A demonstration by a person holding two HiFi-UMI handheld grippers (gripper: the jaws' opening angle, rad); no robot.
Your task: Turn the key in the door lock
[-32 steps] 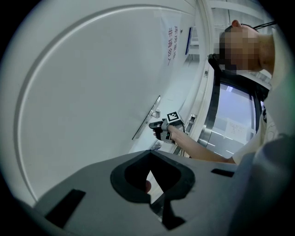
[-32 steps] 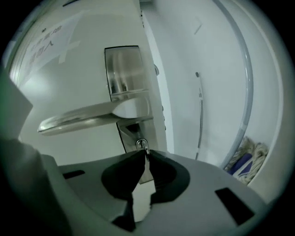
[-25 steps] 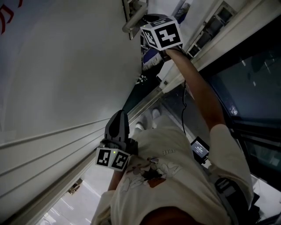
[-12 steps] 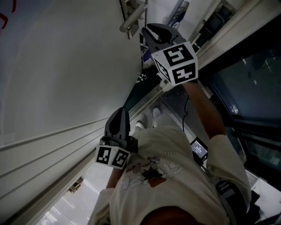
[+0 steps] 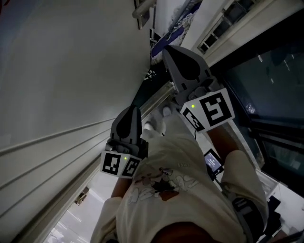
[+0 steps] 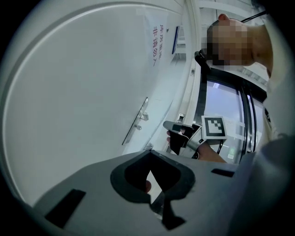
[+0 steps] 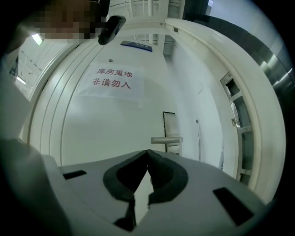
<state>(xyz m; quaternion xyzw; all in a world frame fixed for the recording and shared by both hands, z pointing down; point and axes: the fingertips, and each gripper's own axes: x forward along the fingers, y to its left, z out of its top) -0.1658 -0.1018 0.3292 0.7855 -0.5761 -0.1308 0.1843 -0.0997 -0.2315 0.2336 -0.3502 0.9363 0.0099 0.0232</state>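
Observation:
The white door (image 5: 71, 71) carries a lever handle (image 7: 167, 139) on a tall lock plate (image 7: 169, 123); I make out no key there. In the head view the handle (image 5: 141, 8) sits at the top edge. My right gripper (image 5: 166, 49) hangs back from it, level with the door, shut with nothing between its jaws (image 7: 147, 151). My left gripper (image 5: 132, 110) is held low by my body, also shut and empty (image 6: 148, 152). From the left gripper view the handle (image 6: 138, 120) shows edge-on, with the right gripper (image 6: 169, 125) beyond it.
A sign with red characters (image 7: 113, 78) is stuck on the door above the handle. The ribbed door frame (image 5: 47, 161) runs along the left. A dark glass wall (image 5: 266, 85) stands to the right. My shoes (image 5: 156, 124) show on the floor below.
The right gripper has drawn back from the door handle toward my body. The left gripper has stayed where it was.

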